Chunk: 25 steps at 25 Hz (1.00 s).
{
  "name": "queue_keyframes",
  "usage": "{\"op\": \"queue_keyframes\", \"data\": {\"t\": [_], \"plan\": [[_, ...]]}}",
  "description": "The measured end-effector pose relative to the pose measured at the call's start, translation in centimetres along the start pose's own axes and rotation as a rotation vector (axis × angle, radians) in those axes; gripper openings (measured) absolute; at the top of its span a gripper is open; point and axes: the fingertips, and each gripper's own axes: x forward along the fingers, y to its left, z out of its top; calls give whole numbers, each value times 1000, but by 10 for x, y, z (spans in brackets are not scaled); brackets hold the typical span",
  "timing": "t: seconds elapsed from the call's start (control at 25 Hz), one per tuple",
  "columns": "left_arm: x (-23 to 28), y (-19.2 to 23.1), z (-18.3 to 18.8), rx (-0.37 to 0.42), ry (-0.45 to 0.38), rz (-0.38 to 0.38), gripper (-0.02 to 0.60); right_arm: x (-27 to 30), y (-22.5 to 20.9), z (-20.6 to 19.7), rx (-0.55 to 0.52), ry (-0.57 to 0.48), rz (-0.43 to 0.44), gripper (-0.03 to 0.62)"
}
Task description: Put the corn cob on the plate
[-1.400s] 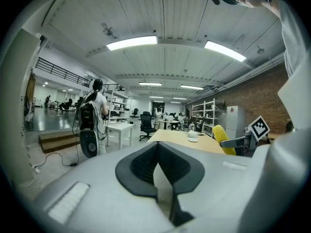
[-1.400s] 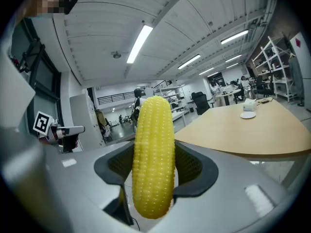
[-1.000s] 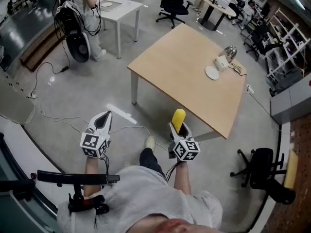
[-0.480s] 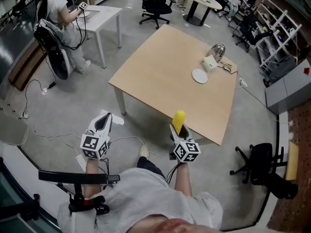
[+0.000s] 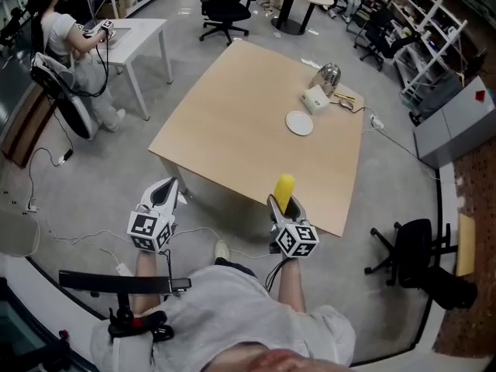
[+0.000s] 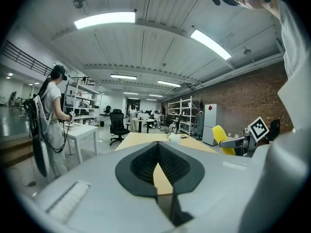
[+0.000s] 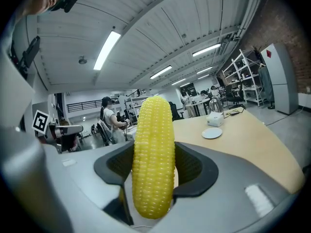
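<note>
Overhead, two level views; shared table

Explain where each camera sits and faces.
Head view: on the person's head, facing steeply down at table, left hand-held gripper, right hand-held gripper; arms, torso show.
Left gripper view: on the left hand-held gripper, facing along shut jaws toward table; sleeve at right.
Right gripper view: on the right hand-held gripper, facing past its clamped corn cob toward plate.
Shared: head and right gripper views show corn cob, plate.

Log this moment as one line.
right gripper: shut on corn cob | left gripper: shut, empty | plate: bare, on table | corn cob: not yet placed
</note>
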Motion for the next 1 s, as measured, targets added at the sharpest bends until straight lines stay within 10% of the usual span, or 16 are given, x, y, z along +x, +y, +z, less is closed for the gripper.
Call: {"op": "queue_keyframes", "data": {"t": [1.0], "plan": [[157,-48,9,22,22,-204,20,20,-115,27,40,-33,-174,252]]}}
